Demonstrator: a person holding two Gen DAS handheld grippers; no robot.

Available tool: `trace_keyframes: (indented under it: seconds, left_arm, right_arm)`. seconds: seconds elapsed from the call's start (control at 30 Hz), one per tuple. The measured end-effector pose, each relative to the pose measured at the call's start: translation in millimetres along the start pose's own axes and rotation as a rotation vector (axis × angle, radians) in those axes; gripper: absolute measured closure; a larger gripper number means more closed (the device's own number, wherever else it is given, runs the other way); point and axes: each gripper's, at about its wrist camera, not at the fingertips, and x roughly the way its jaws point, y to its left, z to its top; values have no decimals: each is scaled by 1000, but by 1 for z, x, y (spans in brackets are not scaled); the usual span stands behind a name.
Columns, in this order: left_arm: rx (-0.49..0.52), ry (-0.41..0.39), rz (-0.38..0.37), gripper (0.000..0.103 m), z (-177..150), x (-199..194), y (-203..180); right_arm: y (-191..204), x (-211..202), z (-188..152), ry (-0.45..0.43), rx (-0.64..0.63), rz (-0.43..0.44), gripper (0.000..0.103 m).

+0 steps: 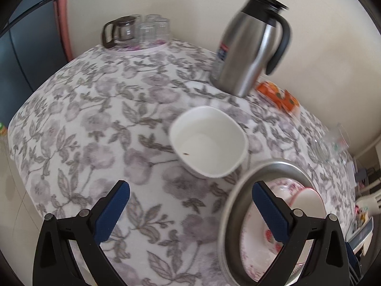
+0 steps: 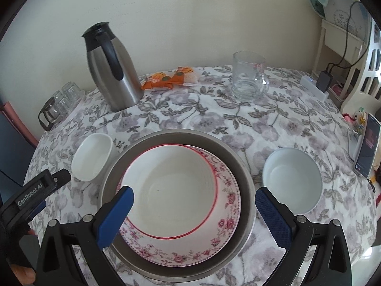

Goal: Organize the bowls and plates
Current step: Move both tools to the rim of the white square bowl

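Observation:
A metal pan (image 2: pixel 240 164) in the middle of the table holds a pink-flowered plate (image 2: pixel 228 205), and a red-rimmed white bowl (image 2: pixel 171 190) sits on that plate. Left of the pan stands a squarish white bowl (image 2: pixel 92 157); a round white bowl (image 2: pixel 293 178) stands to its right. My right gripper (image 2: pixel 194 211) hovers open over the stack, nothing between its fingers. My left gripper (image 1: pixel 190 212) is open above the tablecloth, just short of the squarish white bowl (image 1: pixel 209 140), with the metal pan (image 1: pixel 229 205) under its right finger. The left gripper's body (image 2: pixel 35 190) shows at the right wrist view's left edge.
A steel thermos jug (image 2: pixel 112 71), an orange snack packet (image 2: pixel 171 77) and a glass mug (image 2: pixel 250 78) stand at the back. Upturned glasses and a small glass pot (image 1: pixel 135 29) sit on a tray at the far left. A phone (image 2: pixel 368 147) leans at the right edge.

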Motion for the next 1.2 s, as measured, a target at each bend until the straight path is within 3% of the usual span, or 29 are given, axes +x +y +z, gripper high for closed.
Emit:
trace_keyframes:
  seconds: [0.87, 1.2]
  left_arm:
    - [-177, -22, 53, 1, 29, -4, 108]
    - [-227, -32, -60, 1, 40, 13, 115]
  right_arm:
    - [118, 14, -16, -8, -198, 87, 0]
    - [126, 21, 0, -74, -164, 106, 0]
